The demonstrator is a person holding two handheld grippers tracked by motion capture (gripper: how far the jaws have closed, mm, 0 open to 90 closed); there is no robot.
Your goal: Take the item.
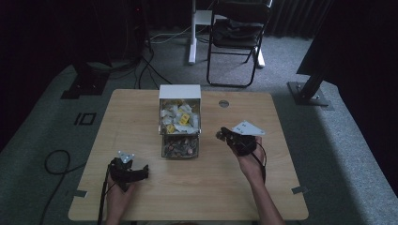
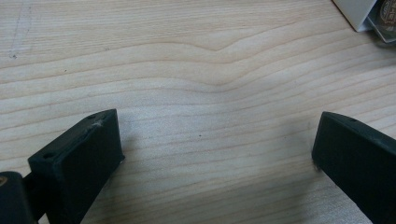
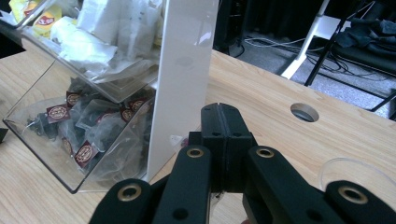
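centrally on the wooden desk (image 1: 141, 108) stands a clear two-tier dispenser (image 1: 180, 123) of tea bags, near whose right side the right gripper (image 1: 220, 135) is pressed fully closed with nothing visible between its jaws, while the left gripper (image 1: 136, 172) rests wide open and empty over bare wood.

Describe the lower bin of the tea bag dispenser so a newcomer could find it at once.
On the wooden table, a white-walled dispenser stands at the centre. Its lower bin is the clear tray jutting toward the person. It holds dark sachets with round maroon labels, unlike the white and yellow packets in the upper bin.
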